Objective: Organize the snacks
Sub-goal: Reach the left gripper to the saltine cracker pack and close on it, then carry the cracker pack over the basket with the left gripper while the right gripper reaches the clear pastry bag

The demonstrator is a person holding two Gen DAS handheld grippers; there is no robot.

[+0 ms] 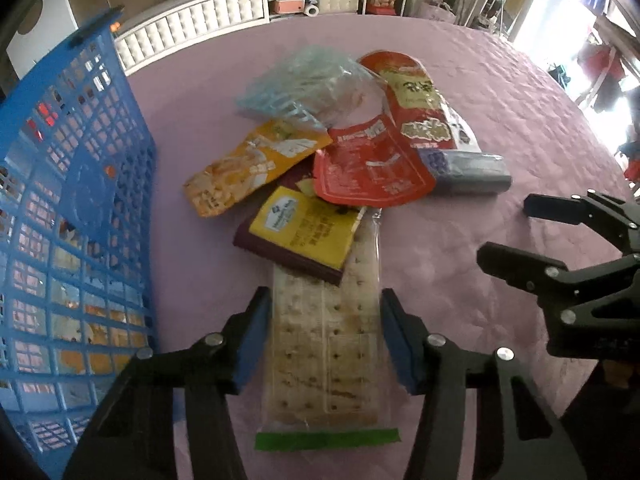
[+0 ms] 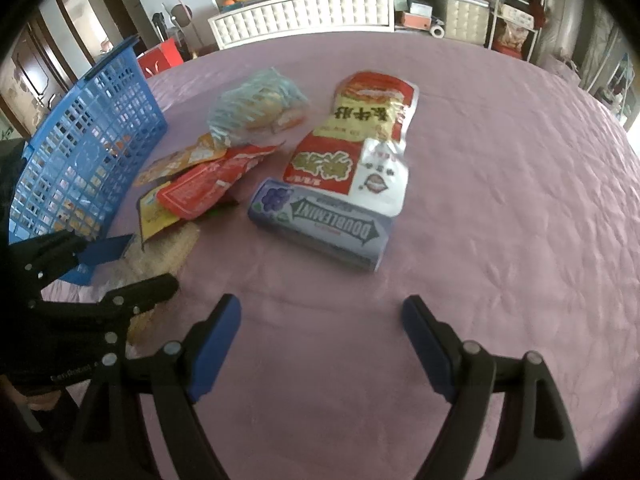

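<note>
Between the spread pads of the left gripper (image 1: 324, 344) lies the cracker pack (image 1: 326, 344), its long axis running straight ahead along the fingers, far end tucked under the yellow-labelled packet (image 1: 306, 232). Neither pad clearly touches it. To this gripper's left stands the blue basket (image 1: 60, 200). The right gripper (image 2: 322, 344), also spread and empty, hovers well short of the gum box (image 2: 320, 224), so the left is likely nearer for this grasp.

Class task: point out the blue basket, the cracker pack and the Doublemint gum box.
blue basket (image 1: 80, 208), left wrist view, mesh wall.
cracker pack (image 1: 324, 344), left wrist view, pack's middle.
Doublemint gum box (image 2: 324, 224), right wrist view, printed face.
</note>
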